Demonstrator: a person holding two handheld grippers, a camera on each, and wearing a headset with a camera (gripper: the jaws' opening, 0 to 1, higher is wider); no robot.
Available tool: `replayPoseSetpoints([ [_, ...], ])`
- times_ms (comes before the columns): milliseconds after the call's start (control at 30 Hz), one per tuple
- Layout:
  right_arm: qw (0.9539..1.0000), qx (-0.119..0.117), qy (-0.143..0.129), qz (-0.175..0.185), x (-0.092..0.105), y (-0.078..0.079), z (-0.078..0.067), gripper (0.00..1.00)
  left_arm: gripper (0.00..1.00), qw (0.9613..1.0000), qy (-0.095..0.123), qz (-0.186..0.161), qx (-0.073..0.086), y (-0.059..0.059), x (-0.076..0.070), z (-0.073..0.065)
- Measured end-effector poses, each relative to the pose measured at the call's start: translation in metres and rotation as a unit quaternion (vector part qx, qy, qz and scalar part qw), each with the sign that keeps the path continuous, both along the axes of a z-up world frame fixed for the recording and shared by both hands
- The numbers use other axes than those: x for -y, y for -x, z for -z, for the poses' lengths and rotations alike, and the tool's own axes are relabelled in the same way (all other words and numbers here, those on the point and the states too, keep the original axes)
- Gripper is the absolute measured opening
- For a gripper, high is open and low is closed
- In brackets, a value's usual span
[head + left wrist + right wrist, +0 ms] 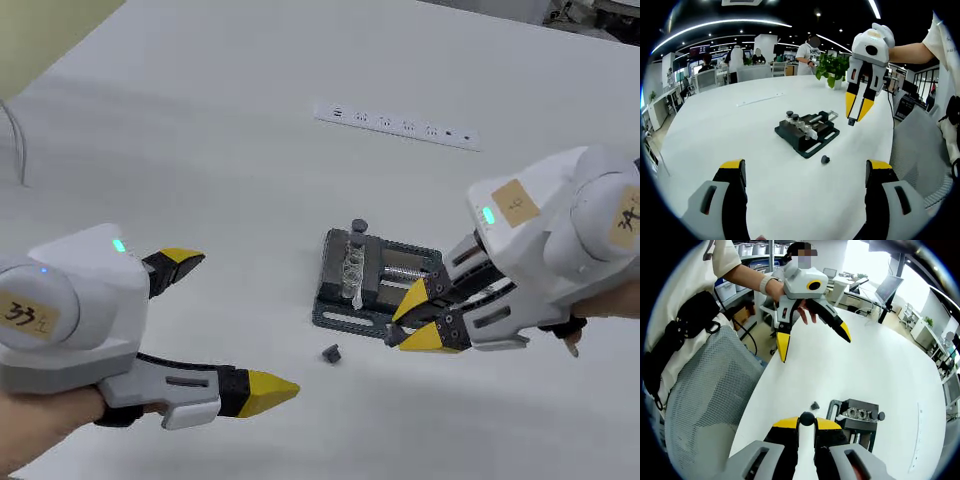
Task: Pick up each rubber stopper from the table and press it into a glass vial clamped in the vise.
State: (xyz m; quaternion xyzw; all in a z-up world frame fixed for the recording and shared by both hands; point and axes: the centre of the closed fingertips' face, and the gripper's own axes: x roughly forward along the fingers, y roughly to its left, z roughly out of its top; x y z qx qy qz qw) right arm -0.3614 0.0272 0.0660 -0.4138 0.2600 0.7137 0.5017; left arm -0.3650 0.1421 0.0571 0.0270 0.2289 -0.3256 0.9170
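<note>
Left hand-held gripper (238, 322) spread open | right hand-held gripper (806, 423) clenched on dark rubber stopper (806, 417) | second dark stopper (331, 353) on white worktop (250, 150) beside black vise (340, 318)

Open-plan office, monitors (888, 288), mesh chair (705, 395), potted plant (834, 67)

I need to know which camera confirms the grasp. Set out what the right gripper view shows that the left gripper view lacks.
Right gripper view: a stopper pinched in the right claw, and a mesh chair. Left gripper view: ceiling light strips. Both: the vise, the loose stopper on the white table, and the open left claw.
</note>
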Motion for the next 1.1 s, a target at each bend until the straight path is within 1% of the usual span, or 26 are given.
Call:
replayPoseSetpoints([
  [67, 1.0000, 0.006, 0.005, -0.004, -0.001, -0.007, 0.001, 0.06, 0.99, 1.0000, 0.002, -0.001, -0.001, 0.001, 0.000, -0.001],
  [167, 0.9997, 0.018, 0.015, -0.008, -0.005, -0.022, 0.002, 0.06, 0.99, 1.0000, 0.002, -0.004, 0.000, 0.001, -0.002, 0.000],
  [233, 0.9995, 0.023, 0.018, -0.010, -0.006, -0.030, 0.001, 0.06, 0.99, 1.0000, 0.004, -0.005, 0.001, 0.001, -0.002, -0.001],
  [333, 0.9987, 0.037, 0.029, -0.019, -0.009, -0.043, 0.001, 0.06, 0.99, 1.0000, 0.004, -0.004, 0.002, 0.002, -0.003, -0.001],
  [400, 0.9983, 0.042, 0.034, -0.022, -0.011, -0.049, 0.001, 0.06, 0.99, 1.0000, 0.004, -0.004, 0.002, 0.002, -0.003, -0.002],
  [433, 0.9977, 0.048, 0.039, -0.027, -0.011, -0.055, 0.001, 0.06, 0.99, 1.0000, 0.004, -0.004, 0.002, 0.002, -0.003, -0.002],
  [567, 0.9965, 0.057, 0.048, -0.039, -0.015, -0.065, 0.002, 0.06, 0.99, 1.0000, 0.001, -0.002, 0.000, 0.003, -0.004, -0.001],
  [733, 0.9929, 0.077, 0.067, -0.061, -0.017, -0.078, 0.002, 0.06, 0.99, 1.0000, 0.001, -0.002, -0.001, 0.002, -0.006, 0.000],
  [833, 0.9909, 0.083, 0.076, -0.073, -0.018, -0.082, 0.003, 0.06, 0.99, 1.0000, 0.001, -0.002, -0.002, 0.002, -0.007, 0.001],
  [900, 0.9884, 0.090, 0.084, -0.088, -0.020, -0.085, 0.004, 0.06, 0.99, 1.0000, 0.000, -0.002, -0.002, 0.001, -0.008, 0.002],
  [1000, 0.9859, 0.092, 0.091, -0.106, -0.024, -0.088, 0.007, 0.06, 0.99, 1.0000, 0.000, -0.002, -0.003, 0.000, -0.009, 0.002],
  [1100, 0.9813, 0.098, 0.101, -0.131, -0.028, -0.091, 0.009, 0.06, 0.99, 1.0000, 0.000, -0.004, -0.002, -0.002, -0.011, 0.002],
])
